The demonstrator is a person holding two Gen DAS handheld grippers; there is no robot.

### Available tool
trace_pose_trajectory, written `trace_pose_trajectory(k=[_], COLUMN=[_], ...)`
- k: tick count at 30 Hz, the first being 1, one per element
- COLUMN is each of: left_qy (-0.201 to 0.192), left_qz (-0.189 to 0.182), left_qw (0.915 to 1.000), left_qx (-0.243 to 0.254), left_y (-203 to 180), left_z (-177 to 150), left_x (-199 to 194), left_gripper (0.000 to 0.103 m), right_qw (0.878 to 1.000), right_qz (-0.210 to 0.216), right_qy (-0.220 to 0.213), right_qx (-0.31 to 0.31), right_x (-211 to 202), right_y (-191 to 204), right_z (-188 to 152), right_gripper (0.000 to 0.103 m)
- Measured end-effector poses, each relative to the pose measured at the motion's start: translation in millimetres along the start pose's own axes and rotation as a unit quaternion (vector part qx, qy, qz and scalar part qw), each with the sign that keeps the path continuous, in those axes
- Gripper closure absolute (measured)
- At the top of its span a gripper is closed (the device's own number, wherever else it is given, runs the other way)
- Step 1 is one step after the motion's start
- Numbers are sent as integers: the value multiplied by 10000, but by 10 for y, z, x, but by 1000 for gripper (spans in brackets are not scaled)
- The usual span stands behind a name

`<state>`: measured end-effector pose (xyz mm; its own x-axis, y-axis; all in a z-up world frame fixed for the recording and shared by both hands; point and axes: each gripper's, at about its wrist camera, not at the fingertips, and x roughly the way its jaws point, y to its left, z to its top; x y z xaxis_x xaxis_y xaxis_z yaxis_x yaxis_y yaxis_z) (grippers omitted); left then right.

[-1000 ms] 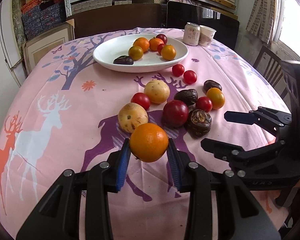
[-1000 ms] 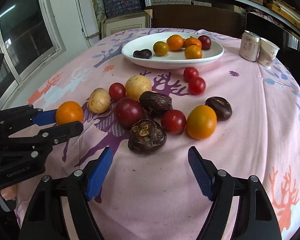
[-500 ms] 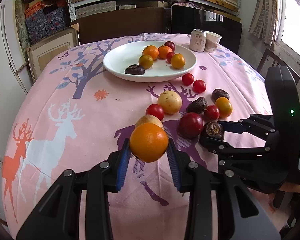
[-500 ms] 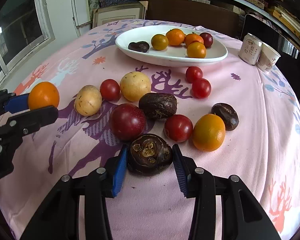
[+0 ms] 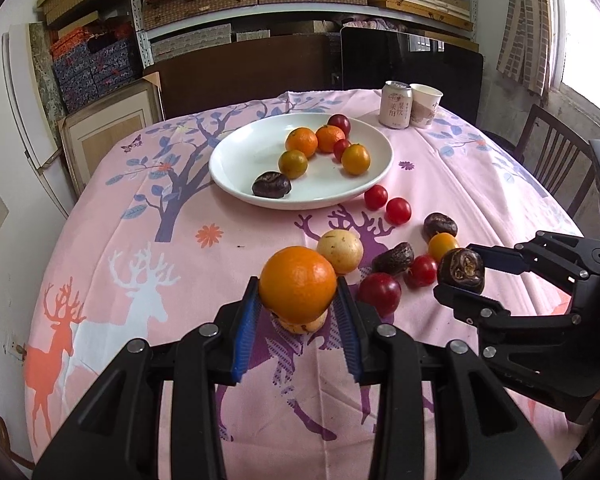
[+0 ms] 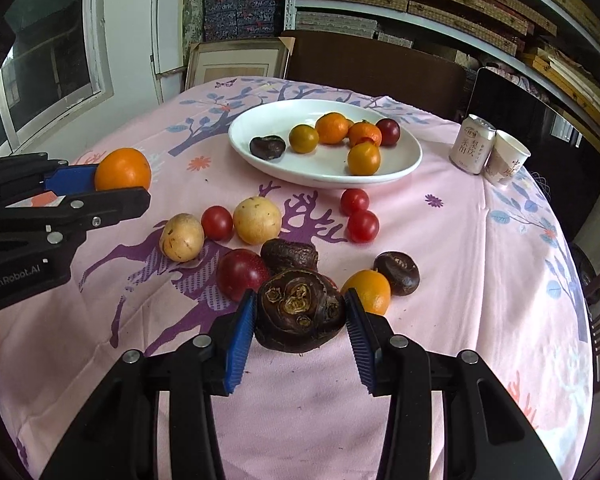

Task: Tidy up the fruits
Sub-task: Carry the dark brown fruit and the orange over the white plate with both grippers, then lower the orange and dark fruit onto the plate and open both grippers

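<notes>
The left gripper (image 5: 298,312) is clenched on an orange (image 5: 297,279), its blue pads pressing both flanks, and the fruit hangs clear of the pink deer-print cloth on the desk (image 5: 148,240). The right gripper (image 6: 300,320) grasps a dark, wrinkled fruit (image 6: 300,312), which looks like a shrivelled passion fruit, and it too appears to be off the cloth. The white plate (image 5: 240,156) sits toward the far side of the desk and already holds several small oranges, two red fruits and one dark wrinkled fruit (image 5: 271,185). Loose fruit lies between the grippers and the plate: two pale yellow fruits, red tomatoes (image 6: 359,216), a larger red fruit (image 6: 241,273) and more dark ones. The step in hand seems to be carrying both loads to the plate. To do it well, both should travel high enough to pass over the loose cluster without nudging it, since round fruit rolls easily. Each should come down over a bare part of the plate, the near left side looking freest, and be let go low so that nothing bounces. The can (image 6: 472,148) and paper cup (image 6: 506,162) to the right of the plate are best kept clear of.
</notes>
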<state>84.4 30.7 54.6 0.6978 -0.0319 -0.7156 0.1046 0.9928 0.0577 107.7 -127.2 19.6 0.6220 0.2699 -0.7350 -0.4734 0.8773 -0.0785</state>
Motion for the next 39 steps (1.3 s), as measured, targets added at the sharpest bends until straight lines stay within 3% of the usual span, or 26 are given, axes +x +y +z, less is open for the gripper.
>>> trace_pose_trajectory(k=[5,11,17,23,25,26,27,30,39], left_qy=[-59,-215,57,329,390,394,377,224,-99], left_qz=[-99,-131,-23,-8,-89,-96,-86,84,154], left_qw=[9999,9995,9985,9959,9947,9941,9941,9962,9988], left_qx=[14,-178,-553,-842,-949,-1002,-1010,-842,-459], left_y=[-10,106,299,453,483,490,485,423,138], left_z=[174,573,899,988,997,994,989,965,793], left_x=[20,216,800,1262,1335,1352,1354,1270,812], left_gripper=[67,67,67,67,67,66,65,45,29], right_qw=[9995,9935,9919,9918,9902,9892,9890,9893,9899], right_qz=[39,527,618,618,728,762,744,777,736], right_qy=[-258,-651,-383,-125,-59,-70,-104,-117,-150], right_qx=[160,776,1039,1109,1191,1251,1277,1230,1200], right_x=[-60,52,580,997,1067,1076,1067,1010,651], right_y=[-142,-478,-628,-607,-617,-624,-626,-623,-659], right_z=[156,543,892,1028,1051,1053,1046,995,693], right_gripper=[58,58,58,58,46,45,45,45,42])
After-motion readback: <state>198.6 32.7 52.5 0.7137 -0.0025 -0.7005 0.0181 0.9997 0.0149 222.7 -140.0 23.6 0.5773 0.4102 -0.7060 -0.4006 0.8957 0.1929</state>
